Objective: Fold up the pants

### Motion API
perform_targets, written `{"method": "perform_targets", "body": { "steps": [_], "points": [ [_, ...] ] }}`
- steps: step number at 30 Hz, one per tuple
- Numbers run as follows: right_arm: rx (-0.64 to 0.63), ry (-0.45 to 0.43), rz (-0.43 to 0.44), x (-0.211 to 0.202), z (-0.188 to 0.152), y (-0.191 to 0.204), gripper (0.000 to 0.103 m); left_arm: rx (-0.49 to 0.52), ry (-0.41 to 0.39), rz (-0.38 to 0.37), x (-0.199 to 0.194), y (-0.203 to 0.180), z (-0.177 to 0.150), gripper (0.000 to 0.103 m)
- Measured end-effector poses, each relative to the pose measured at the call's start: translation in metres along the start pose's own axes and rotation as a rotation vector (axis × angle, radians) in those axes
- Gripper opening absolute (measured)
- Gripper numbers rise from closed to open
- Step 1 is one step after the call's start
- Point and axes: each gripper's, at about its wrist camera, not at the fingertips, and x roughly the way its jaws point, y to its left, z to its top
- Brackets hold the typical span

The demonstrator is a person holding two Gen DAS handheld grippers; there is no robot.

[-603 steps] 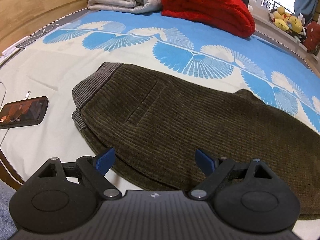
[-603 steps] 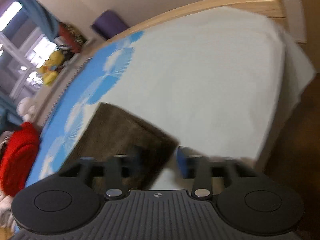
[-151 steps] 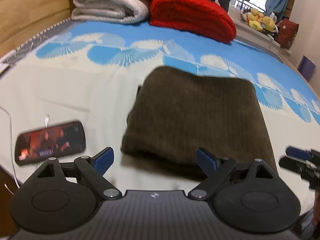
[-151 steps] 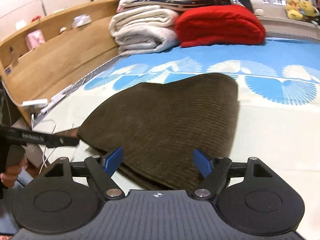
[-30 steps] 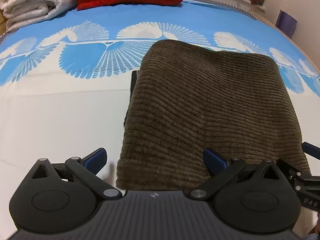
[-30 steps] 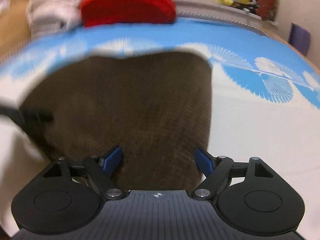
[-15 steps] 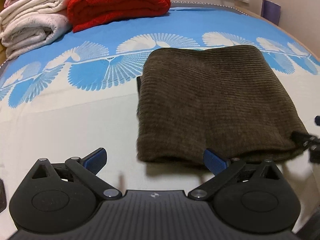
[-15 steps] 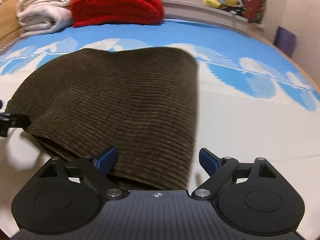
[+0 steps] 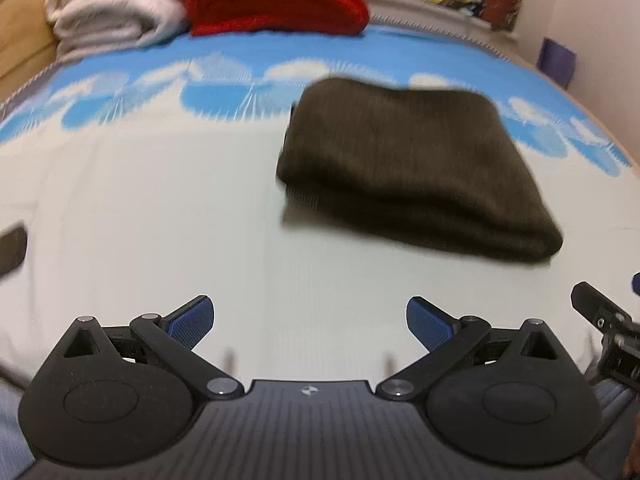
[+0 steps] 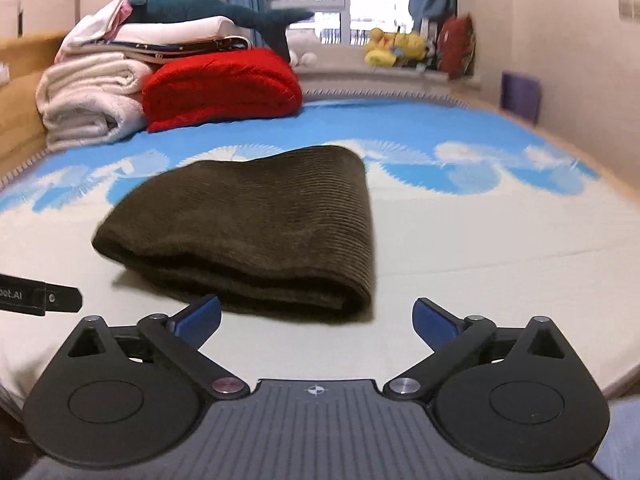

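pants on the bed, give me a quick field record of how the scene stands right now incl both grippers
pants: dark brown corduroy pants, folded into a compact stack, lying flat
surface: bed sheet, cream with a blue fan print
left gripper: jaws open, nothing between them, short of the pants
right gripper: jaws opening, nothing between them, just short of the near fold
contact: neither gripper touches the pants
behind the pants: red blanket beside a stack of white blankets
task state: fold looks complete
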Motion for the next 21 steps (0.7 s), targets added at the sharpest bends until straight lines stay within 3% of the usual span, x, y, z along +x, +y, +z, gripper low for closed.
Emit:
{"method": "perform_targets", "body": {
  "steps": [3,7,15,21],
  "points": [
    [-0.076,-0.005,0.011,-0.008,-0.018,0.014,0.102,0.05,0.045,0.024,0.008,-0.008,-0.012,0.103],
    [-0.137,0.015,0.068,-0.009,-0.027,0.026,0.102,0.094,-0.001,0.038,0.003,-0.014,-0.018,0.103],
    [-0.093,0.027,0.047,-0.009,-0.028,0.027,0.102,0.088,0.016,0.008,0.005,-0.017,-0.021,0.103],
    [-0.144,0.008,0.042,-0.01,-0.032,0.033,0.102,0.098,0.015,0.001,0.007,-0.021,-0.019,0.103]
  ]
}}
